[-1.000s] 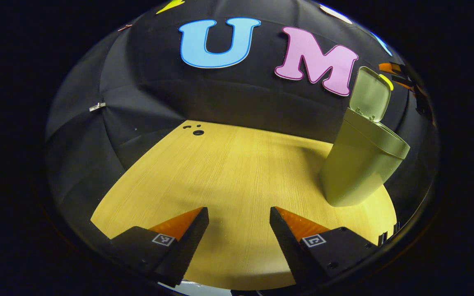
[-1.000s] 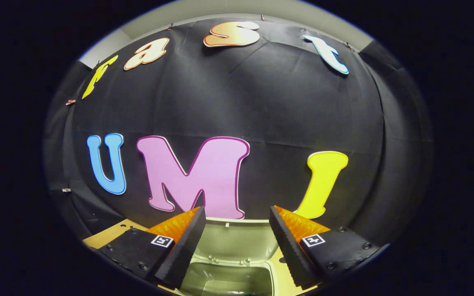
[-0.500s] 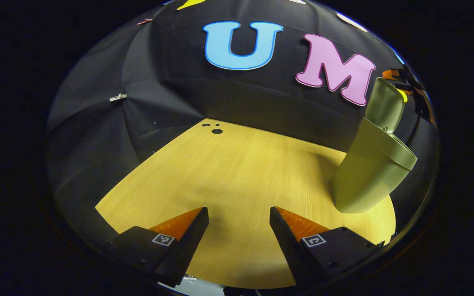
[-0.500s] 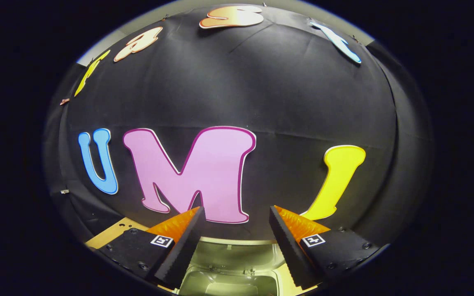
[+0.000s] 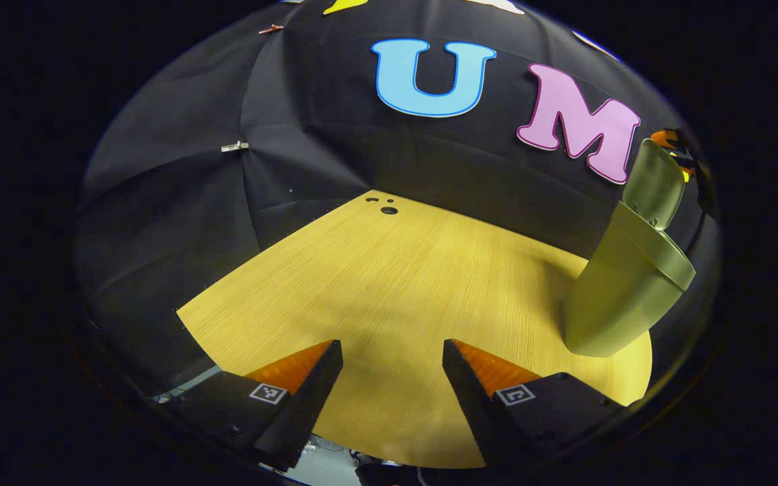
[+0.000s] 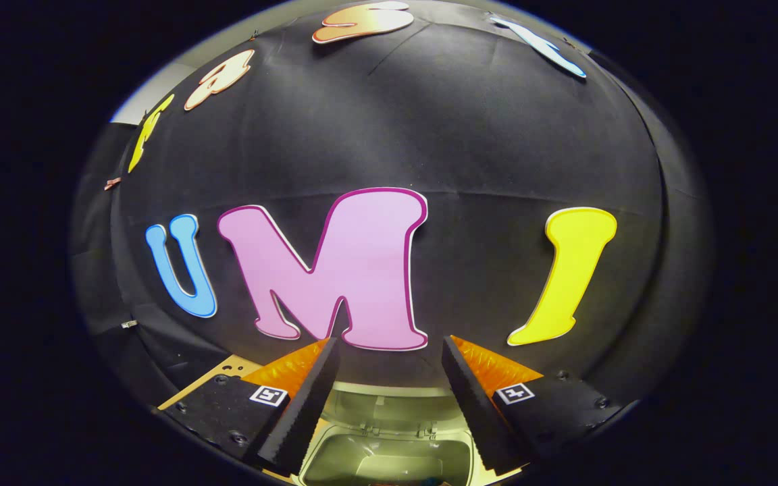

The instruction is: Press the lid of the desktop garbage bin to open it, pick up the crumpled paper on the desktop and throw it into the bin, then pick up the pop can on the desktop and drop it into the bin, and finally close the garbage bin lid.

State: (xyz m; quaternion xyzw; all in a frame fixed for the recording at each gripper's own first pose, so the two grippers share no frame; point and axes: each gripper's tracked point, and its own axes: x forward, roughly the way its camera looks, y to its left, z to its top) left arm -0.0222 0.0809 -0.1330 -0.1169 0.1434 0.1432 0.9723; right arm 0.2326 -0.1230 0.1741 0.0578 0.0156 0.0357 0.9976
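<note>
The pale green garbage bin (image 5: pixel 622 297) stands on the wooden table at the right of the left gripper view, its lid (image 5: pixel 654 183) raised upright. My left gripper (image 5: pixel 392 354) hovers open over bare table, well left of the bin, with nothing between its fingers. In the right gripper view my right gripper (image 6: pixel 389 351) is open above the bin's open mouth (image 6: pixel 389 459), and the raised lid (image 6: pixel 389 403) stands just beyond its fingertips. Nothing is held between them. The other gripper (image 5: pixel 683 152) shows small above the lid at the far right edge of the left gripper view.
The wooden table (image 5: pixel 389 290) has small round holes (image 5: pixel 387 210) near its far corner. Black cloth walls close the booth behind and to the left. The table's near edge (image 5: pixel 375 460) runs just below my left fingers.
The left gripper view has swung left, so the bin slid toward its right edge. The right gripper has shifted slightly over the bin's opening; both grippers stay open.
</note>
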